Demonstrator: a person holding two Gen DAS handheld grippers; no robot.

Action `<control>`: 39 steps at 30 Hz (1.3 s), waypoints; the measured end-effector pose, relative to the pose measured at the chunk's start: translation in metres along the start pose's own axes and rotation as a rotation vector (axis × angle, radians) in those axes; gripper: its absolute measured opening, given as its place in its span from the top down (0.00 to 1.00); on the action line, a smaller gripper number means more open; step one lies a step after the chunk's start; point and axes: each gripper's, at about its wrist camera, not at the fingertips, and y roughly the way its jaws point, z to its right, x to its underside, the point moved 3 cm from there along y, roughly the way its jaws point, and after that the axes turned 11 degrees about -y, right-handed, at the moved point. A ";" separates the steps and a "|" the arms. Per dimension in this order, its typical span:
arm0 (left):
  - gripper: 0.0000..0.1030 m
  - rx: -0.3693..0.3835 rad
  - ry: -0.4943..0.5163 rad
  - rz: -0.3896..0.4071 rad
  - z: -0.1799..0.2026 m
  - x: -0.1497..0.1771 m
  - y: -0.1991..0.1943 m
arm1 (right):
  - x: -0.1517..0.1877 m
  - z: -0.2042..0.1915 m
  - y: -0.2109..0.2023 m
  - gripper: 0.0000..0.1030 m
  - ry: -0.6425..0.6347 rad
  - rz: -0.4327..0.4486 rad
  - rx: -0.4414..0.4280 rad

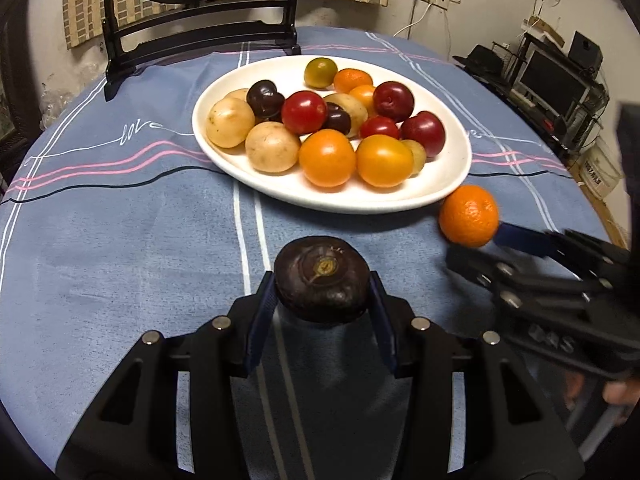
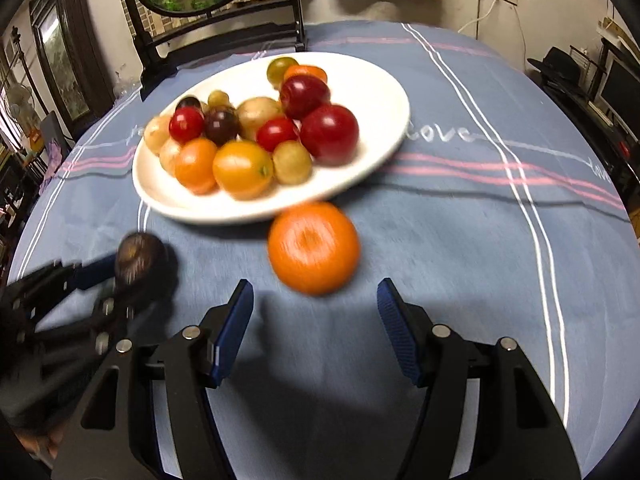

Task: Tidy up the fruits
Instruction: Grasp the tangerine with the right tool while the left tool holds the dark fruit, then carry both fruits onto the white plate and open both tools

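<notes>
Right, left gripper (image 1: 322,292) is pinching the dark brown fruit (image 1: 322,279) between both blue pads, held over the blue tablecloth (image 1: 120,260) just short of the white plate (image 1: 332,196), presumably so it can go onto the pile of fruit there. Right gripper (image 2: 316,320) has its jaws spread with nothing between them, lined up behind the orange mandarin (image 2: 314,248) that sits on the cloth just beside the plate rim, which looks like the setup for the next grab.
</notes>
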 end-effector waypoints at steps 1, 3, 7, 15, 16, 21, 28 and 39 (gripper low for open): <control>0.55 0.005 0.000 0.004 0.000 0.000 -0.001 | -0.003 -0.001 0.004 0.37 0.001 -0.015 -0.003; 0.55 0.007 -0.001 0.013 0.000 -0.001 -0.004 | -0.006 -0.002 0.007 0.38 -0.003 -0.009 0.025; 0.55 0.012 0.004 0.008 0.001 0.000 -0.004 | -0.007 0.000 0.008 0.55 -0.010 0.003 0.059; 0.55 0.019 0.011 0.010 0.003 0.002 -0.004 | 0.007 0.013 -0.021 0.55 0.022 0.048 0.045; 0.55 0.022 0.010 0.015 0.003 0.002 -0.006 | 0.008 0.015 -0.028 0.55 0.020 0.058 0.046; 0.55 0.048 0.002 0.019 0.005 -0.002 -0.010 | 0.009 0.024 -0.059 0.55 0.028 0.117 0.040; 0.55 0.079 0.069 0.057 0.028 -0.029 -0.038 | -0.005 0.024 -0.080 0.55 0.022 0.188 -0.029; 0.55 -0.024 0.034 0.099 0.019 -0.117 -0.010 | -0.085 0.016 -0.044 0.55 0.033 0.240 -0.112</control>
